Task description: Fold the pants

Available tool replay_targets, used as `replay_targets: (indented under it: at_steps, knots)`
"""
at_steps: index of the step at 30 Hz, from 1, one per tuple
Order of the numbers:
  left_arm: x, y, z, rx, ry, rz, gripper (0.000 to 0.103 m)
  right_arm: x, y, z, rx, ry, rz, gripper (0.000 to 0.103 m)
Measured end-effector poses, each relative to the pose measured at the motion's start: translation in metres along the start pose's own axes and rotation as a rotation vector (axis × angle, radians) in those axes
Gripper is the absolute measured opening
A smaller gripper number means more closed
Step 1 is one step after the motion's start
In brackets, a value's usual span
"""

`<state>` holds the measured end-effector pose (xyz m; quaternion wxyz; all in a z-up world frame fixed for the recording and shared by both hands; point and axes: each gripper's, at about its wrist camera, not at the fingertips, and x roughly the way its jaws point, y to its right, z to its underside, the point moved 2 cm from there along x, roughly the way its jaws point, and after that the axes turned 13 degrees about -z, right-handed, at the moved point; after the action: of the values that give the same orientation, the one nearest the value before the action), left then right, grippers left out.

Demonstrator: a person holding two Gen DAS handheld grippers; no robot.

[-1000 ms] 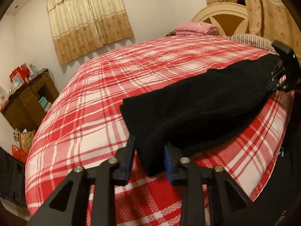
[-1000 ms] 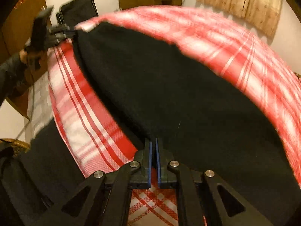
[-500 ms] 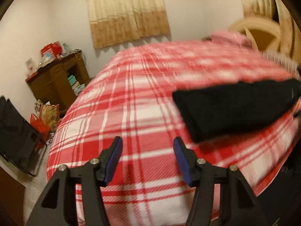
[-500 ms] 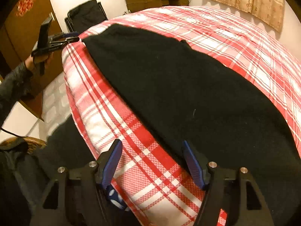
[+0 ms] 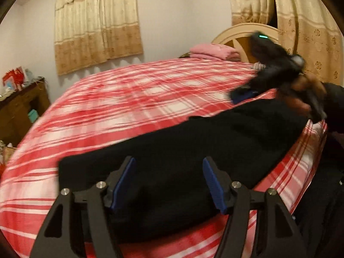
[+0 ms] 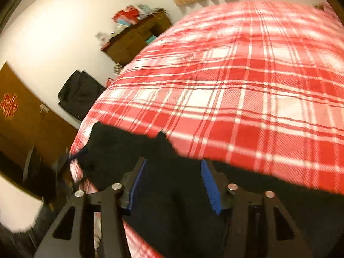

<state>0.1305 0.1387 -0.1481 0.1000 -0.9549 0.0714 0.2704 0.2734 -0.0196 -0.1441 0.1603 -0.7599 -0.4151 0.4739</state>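
- Pants [image 5: 193, 150] are black and lie flat in a long band along the near edge of the bed [image 5: 129, 99]; both views are a bit smeared
- left gripper [image 5: 168, 185] hangs over the end of the pants nearest its own camera; its blue pads [image 5: 122, 182] are spread and the jaws are opening; black cloth shows behind the gap, but the pads aren't pressing on it
- right gripper [image 6: 174, 182] sits above the other end; jaws are closing but there's a clear gap between the blue pads [image 6: 209, 185]; black cloth fills the view under them, and nothing looks pinched
- in the left view the right gripper [image 5: 243, 94] shows up too, blurry, held in a hand [image 5: 301, 94] at the far end of the pants, blue tips just over the far edge of the cloth; can't tell if they touch it
- bed has a red and white plaid cover; pink stuff [image 5: 215, 51] is piled by the pale headboard [image 5: 236, 34]
- beige curtains [image 5: 96, 25] on the wall; dresser [image 6: 137, 38] with clutter on top stands past the foot of the bed; black bag [image 6: 79, 94] leans on the wall near a brown door [image 6: 25, 116]
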Motion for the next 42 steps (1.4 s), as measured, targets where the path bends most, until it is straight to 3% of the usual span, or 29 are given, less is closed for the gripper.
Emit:
replay_targets:
  at_steps: [7, 9, 10, 11, 14, 19, 23, 26, 30, 31, 34, 37, 42]
  knots:
    - [0.027, 0.004, 0.018, -0.029, -0.157, 0.044, 0.068, 0.062, 0.017, -0.025, 0.145, -0.065, -0.097, 0.052]
    - [0.025, 0.008, 0.02, -0.025, -0.144, 0.053, 0.069, 0.074, 0.021, -0.027, 0.177, -0.082, -0.128, 0.052]
    - [0.025, 0.007, 0.021, -0.028, -0.143, 0.062, 0.07, 0.078, 0.021, -0.026, 0.186, -0.087, -0.135, 0.042]
    - [0.025, 0.008, 0.02, -0.028, -0.141, 0.063, 0.07, 0.081, 0.022, -0.026, 0.194, -0.094, -0.145, 0.017]
    - [0.023, 0.012, 0.022, -0.025, -0.131, 0.069, 0.073, 0.085, 0.022, -0.025, 0.216, -0.1, -0.177, 0.006]
    - [0.023, 0.019, 0.026, 0.013, -0.108, 0.061, 0.079, 0.072, 0.013, -0.03, 0.18, -0.031, -0.153, 0.004]
    - [0.021, 0.021, 0.026, 0.015, -0.108, 0.051, 0.079, 0.084, 0.022, -0.026, 0.174, -0.066, -0.079, 0.004]
    - [0.019, 0.02, 0.023, 0.007, -0.115, 0.029, 0.079, 0.078, 0.021, -0.021, 0.156, -0.049, -0.098, 0.007]
    - [0.009, 0.027, 0.015, -0.001, -0.104, 0.009, 0.079, 0.029, 0.02, -0.012, 0.135, 0.017, -0.03, 0.009]
    - [0.007, 0.031, 0.012, -0.003, -0.098, 0.016, 0.079, 0.014, 0.023, -0.009, 0.129, 0.035, -0.015, 0.014]
    - [0.007, 0.042, 0.005, 0.012, -0.078, 0.038, 0.079, -0.046, 0.035, 0.01, 0.128, 0.095, 0.03, 0.064]
    - [0.007, 0.062, -0.004, 0.038, -0.065, 0.086, 0.079, -0.121, 0.054, 0.037, 0.158, 0.188, 0.095, 0.065]
    - [0.005, 0.104, -0.02, 0.102, -0.028, 0.201, 0.079, -0.258, 0.086, 0.099, 0.266, 0.345, 0.415, 0.064]
